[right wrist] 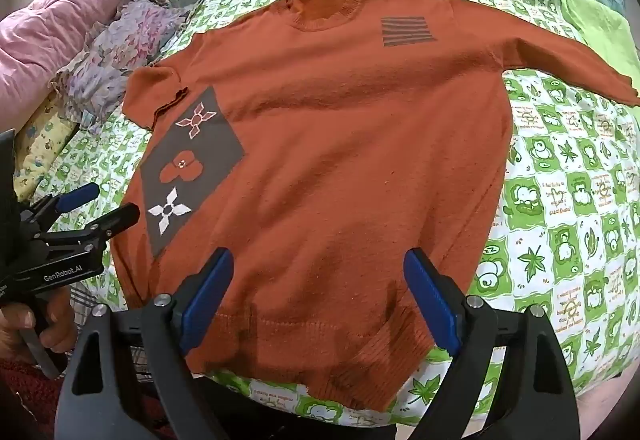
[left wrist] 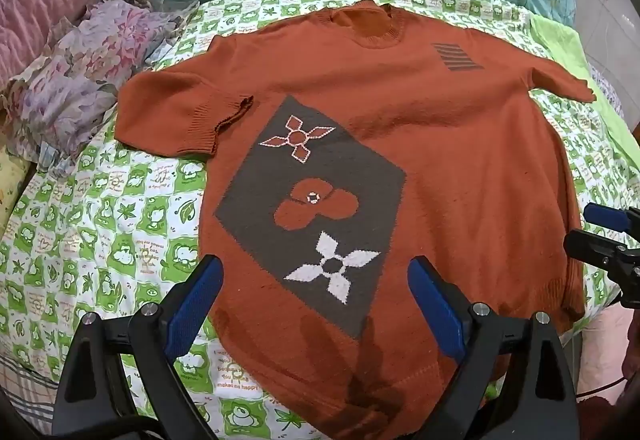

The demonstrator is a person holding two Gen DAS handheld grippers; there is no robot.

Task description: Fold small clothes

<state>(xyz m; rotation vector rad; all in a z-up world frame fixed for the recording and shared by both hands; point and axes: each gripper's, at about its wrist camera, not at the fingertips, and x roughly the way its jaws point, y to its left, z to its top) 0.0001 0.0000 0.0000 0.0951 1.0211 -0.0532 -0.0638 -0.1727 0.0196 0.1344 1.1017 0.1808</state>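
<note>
The orange sweater (left wrist: 420,144) is lying flat, not folded yet; left gripper (left wrist: 316,304) and right gripper (right wrist: 320,300) are hovering spread wide, pinching nothing.

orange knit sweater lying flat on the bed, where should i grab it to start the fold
Probably take the orange knit sweater by its ribbed bottom hem, coming from above the near edge. It lies flat, front up, hem closest to both open grippers, and that thick edge should pinch up easily off the green checked sheet.
</note>
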